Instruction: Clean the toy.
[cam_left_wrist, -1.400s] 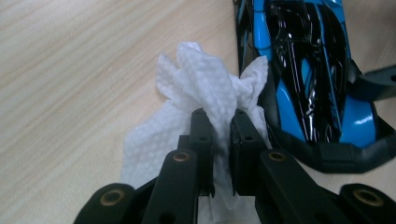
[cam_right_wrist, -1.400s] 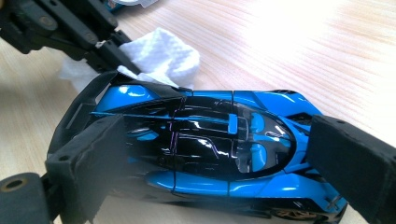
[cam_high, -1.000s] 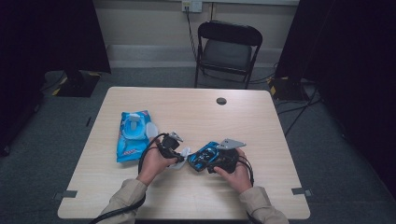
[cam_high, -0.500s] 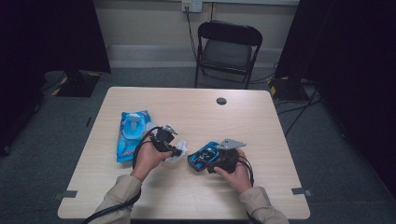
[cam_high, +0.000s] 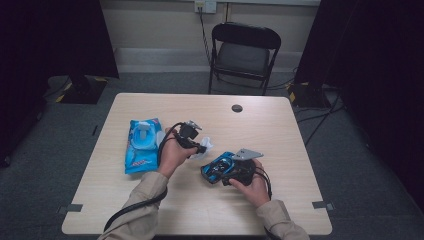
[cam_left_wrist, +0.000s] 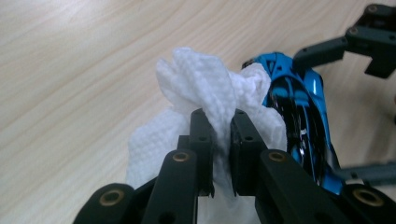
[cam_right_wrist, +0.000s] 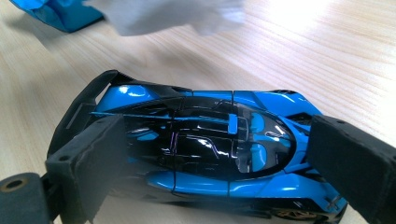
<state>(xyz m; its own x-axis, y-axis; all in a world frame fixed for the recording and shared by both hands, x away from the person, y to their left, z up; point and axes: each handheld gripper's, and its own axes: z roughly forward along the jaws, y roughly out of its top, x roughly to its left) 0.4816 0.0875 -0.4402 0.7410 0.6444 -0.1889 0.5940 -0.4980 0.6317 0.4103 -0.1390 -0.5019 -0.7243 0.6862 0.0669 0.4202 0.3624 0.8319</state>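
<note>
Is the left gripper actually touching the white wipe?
Touching. In the left gripper view, the left gripper has both jaws pinched on a bunched fold of the white wipe, with cloth squeezed between them and no gap visible.

far half of the table (cam_high: 280, 112) lies open — only the wipes pack (cam_high: 141, 145) crowds the left side.
</note>
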